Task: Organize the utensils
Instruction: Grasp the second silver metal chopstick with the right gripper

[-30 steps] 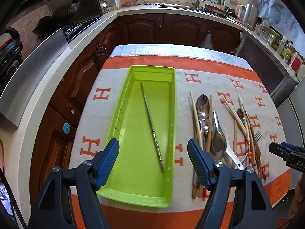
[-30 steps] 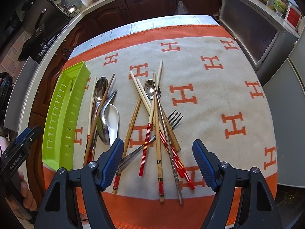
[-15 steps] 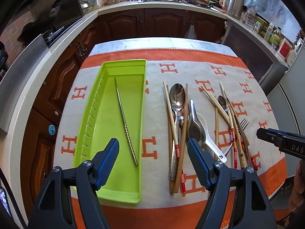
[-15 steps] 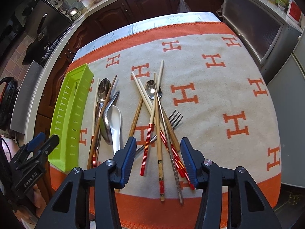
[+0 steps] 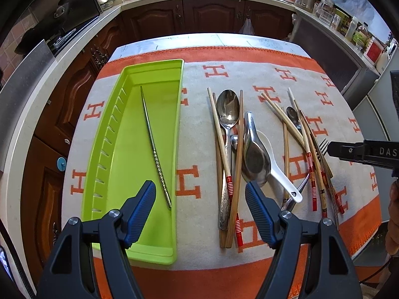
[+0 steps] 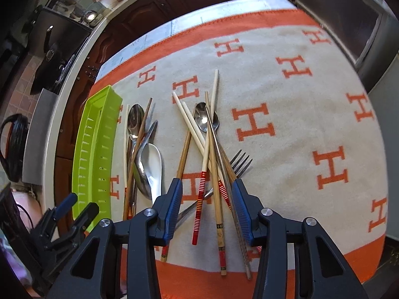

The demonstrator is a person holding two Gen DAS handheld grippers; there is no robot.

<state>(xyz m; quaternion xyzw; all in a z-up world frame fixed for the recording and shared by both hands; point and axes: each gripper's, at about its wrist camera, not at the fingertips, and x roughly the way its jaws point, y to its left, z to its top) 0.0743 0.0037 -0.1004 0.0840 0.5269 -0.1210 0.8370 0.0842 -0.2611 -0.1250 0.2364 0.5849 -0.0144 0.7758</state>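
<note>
One green tray [image 5: 109, 134] on the cloth [image 5: 249, 79] with one metal chopstick [image 5: 154, 149] inside, one white spoon [image 6: 155, 167], one fork [image 6: 240, 162], my left gripper [image 5: 200, 200] spread wide and holding nothing, my right gripper [image 6: 207, 196] closing over crossed chopsticks [image 6: 212, 164], not pinching yet.

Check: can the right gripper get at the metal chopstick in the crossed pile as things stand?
Probably yes. The right gripper, closing, straddles the pile from above, and the metal chopstick lies on top, uncovered. Wooden chopsticks between the fingers too could get pinched along.
</note>
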